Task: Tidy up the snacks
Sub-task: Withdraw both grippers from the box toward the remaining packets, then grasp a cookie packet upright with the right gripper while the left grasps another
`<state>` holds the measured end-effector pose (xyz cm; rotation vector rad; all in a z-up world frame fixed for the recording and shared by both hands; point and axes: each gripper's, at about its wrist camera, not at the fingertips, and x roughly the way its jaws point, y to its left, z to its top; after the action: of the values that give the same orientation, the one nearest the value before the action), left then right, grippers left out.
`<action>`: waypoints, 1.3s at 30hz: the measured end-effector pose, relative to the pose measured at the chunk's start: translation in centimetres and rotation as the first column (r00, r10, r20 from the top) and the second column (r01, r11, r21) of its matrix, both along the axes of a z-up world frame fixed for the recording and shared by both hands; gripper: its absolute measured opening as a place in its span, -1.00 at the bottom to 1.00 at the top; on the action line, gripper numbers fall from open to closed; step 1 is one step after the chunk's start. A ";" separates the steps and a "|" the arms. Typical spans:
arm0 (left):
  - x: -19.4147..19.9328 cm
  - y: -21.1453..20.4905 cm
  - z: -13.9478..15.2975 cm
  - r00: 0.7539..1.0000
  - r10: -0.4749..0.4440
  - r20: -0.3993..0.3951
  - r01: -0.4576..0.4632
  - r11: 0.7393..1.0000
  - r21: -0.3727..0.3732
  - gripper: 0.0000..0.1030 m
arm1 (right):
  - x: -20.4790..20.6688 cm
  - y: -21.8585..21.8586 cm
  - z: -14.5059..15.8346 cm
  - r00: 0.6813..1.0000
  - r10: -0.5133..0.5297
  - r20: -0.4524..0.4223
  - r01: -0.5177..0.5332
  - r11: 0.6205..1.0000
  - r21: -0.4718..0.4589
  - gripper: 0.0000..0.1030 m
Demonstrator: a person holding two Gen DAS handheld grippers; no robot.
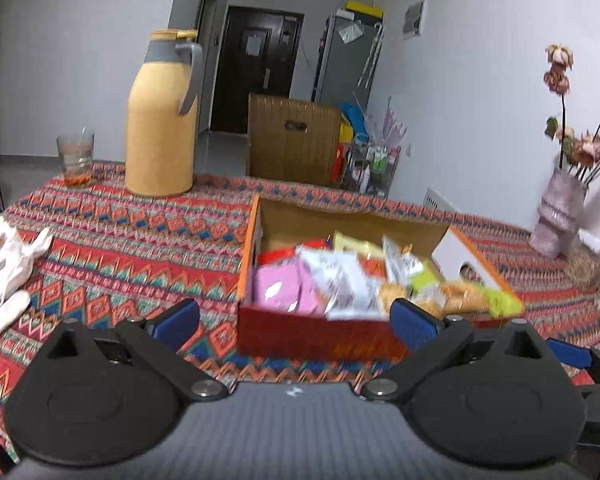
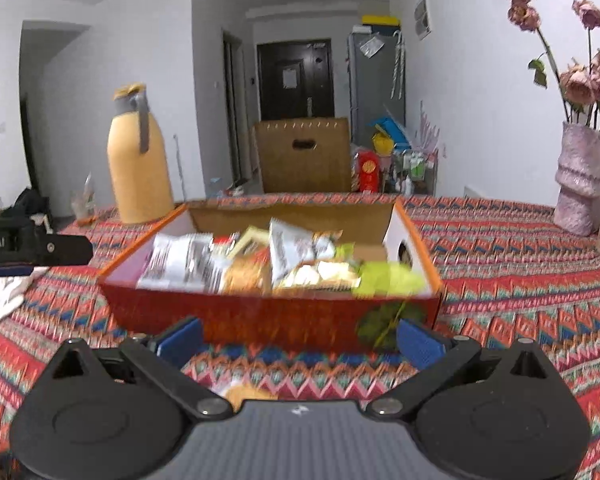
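Snack-filled box [image 2: 268, 312] mid-tablecloth [image 2: 500, 280], both hand-held grippers [image 1: 296, 320] [image 2: 300, 340] spread before its near edge.

a: what sort of place is this?
b: a home. patterned cloth over the surface [image 1: 120, 232], a yellow thermos jug [image 1: 162, 120], dried flowers in a vase [image 2: 580, 176], a fridge [image 2: 374, 80] beside the dark front door [image 2: 294, 80].
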<state>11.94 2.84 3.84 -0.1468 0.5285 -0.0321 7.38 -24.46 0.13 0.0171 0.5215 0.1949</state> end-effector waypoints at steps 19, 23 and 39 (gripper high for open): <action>-1.2 1.2 -4.9 0.997 -0.025 -0.069 0.025 1.000 0.005 1.00 | 0.8 2.6 -4.2 0.984 0.092 -0.153 -0.106 0.990 -0.088 1.00; -1.0 1.6 -5.1 0.997 -0.020 -0.079 0.018 1.000 -0.017 1.00 | 2.5 3.1 -4.5 0.977 0.124 -0.172 -0.140 0.987 -0.079 1.00; -0.7 2.1 -5.4 0.995 -0.015 -0.097 0.010 0.999 -0.052 1.00 | 6.3 3.1 -5.2 0.967 0.124 -0.222 -0.123 0.992 0.022 0.17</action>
<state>11.20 4.94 -1.54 -0.1960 0.6262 -0.0512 13.71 -21.38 -5.09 0.0143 0.7471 0.3193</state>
